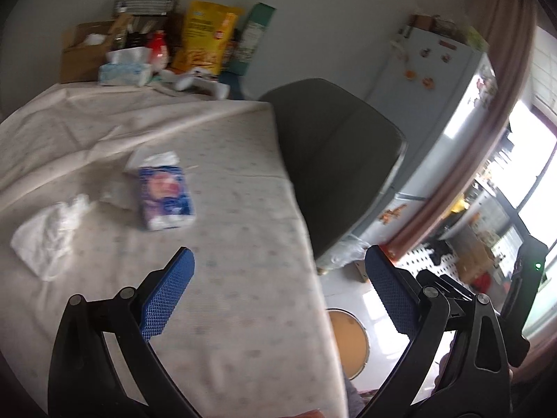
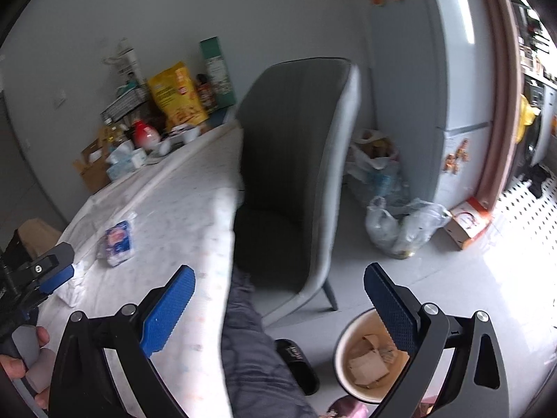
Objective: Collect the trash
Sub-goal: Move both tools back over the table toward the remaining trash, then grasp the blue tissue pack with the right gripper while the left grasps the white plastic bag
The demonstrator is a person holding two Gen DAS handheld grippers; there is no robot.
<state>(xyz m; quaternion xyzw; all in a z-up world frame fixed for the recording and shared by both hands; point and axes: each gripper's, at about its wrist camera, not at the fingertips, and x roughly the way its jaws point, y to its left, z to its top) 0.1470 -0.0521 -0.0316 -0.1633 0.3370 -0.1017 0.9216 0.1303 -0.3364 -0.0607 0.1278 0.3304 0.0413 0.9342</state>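
The left gripper [image 1: 278,285] is hovering with jaws spread wide and empty, and the right gripper [image 2: 278,299] is gaping empty too. The crumpled tissue [image 1: 48,233] is lying on the table [image 1: 243,209] at ten o'clock from the left gripper, the nearer one, with its long axis running toward one o'clock. The bin [image 2: 369,362] is waiting on the floor under the right gripper.

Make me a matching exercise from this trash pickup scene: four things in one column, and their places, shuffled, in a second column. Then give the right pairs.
Things:
1. crumpled tissue
2. blue packet
3. bin
4. yellow bag

Places:
A. on the floor by the grey chair, scraps inside
B. among the clutter at the table's far end, against the wall
C. on the tablecloth, mid-table, beside a white tissue
D. on the tablecloth, nearest the left gripper

Pairs: 1-D, 2-C, 3-A, 4-B
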